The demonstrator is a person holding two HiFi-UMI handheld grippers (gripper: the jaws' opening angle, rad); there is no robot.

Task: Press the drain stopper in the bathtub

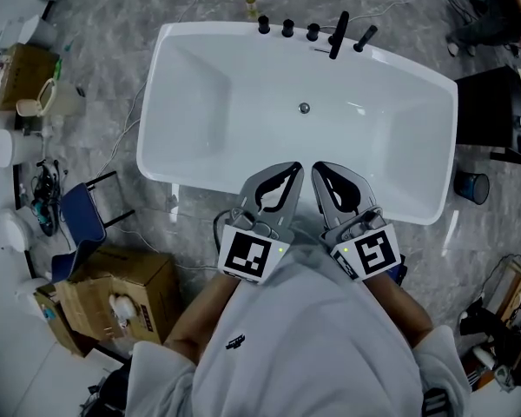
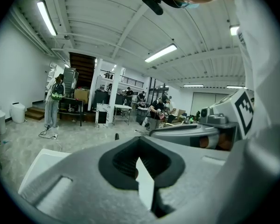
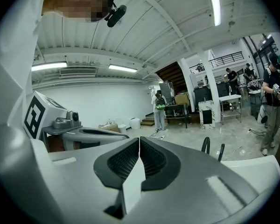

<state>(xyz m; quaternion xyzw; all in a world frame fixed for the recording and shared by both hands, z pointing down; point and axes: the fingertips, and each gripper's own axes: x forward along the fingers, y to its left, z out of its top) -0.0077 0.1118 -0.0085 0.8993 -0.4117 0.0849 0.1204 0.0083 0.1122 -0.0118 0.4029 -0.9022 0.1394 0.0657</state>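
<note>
Evidently I held the left gripper [image 1: 293,169] and right gripper [image 1: 320,168] clenched, empty, at lower centre; the stopper [image 1: 304,108] in the tub [image 1: 191,35] looked a stiff, slick button, best pressed squarely on top.

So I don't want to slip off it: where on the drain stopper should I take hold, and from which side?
Its top centre, from straight above. The stopper is a small round cap lying flat on the tub floor, with no edge showing to pinch, so it is probably better pressed than gripped. The left gripper and right gripper are both shut, so either's tips could do it.
</note>
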